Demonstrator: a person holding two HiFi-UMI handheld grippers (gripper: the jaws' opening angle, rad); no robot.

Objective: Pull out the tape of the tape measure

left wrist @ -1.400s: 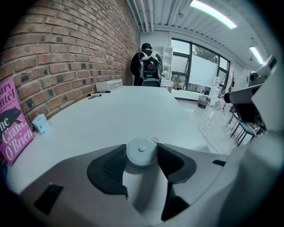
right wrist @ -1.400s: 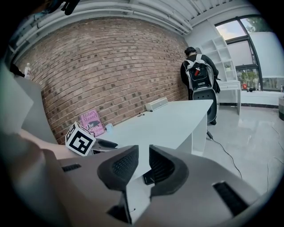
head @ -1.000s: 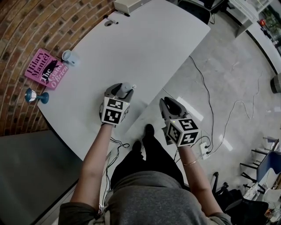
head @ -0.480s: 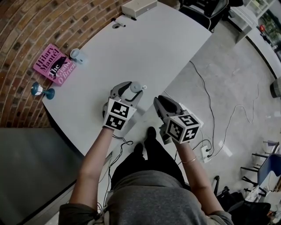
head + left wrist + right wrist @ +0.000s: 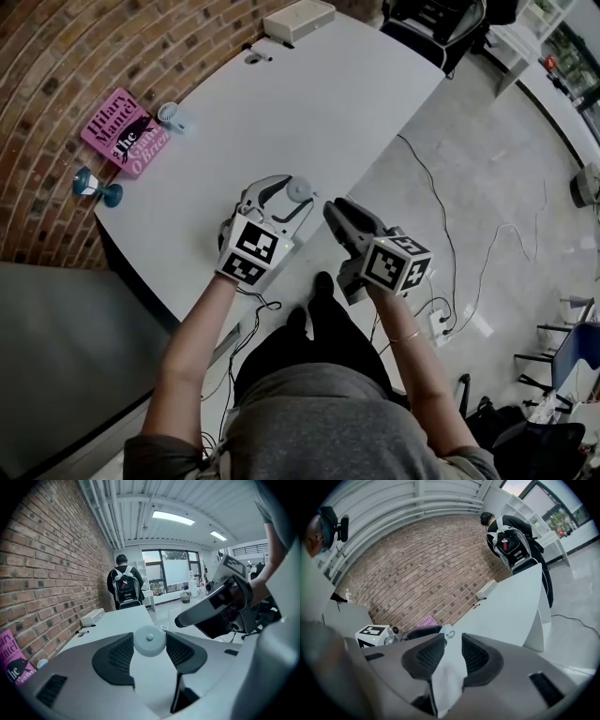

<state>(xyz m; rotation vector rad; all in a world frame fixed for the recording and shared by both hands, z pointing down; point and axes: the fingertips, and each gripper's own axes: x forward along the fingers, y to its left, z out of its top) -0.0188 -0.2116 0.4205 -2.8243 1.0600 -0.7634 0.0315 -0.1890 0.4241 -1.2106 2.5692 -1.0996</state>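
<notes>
- tape measure: small round pale case, pinched between the pads of the left gripper, one pad pressing each side. It's held in the air above the near edge of the table, not resting on the top.
- ring tab: little metal loop sticking out of the case on the side facing the other tool. Tape not drawn out as far as shows.
- right gripper: jaws apart and just been opening, pads pressing on nothing. Tips are just beside the case, off the table's near edge, aimed at the tab and not touching it.
- pink book: flat at the table's left end, against the brick wall.
- pale round thing: just beside the book, can't tell what it is.
- blue stemmed thing: lying at the left corner, by the wall.
- white box: at the far corner, with a small dark item near it.
- person with a backpack: standing beyond the far end, back turned.
- cables: on the floor, right of the table.
</notes>
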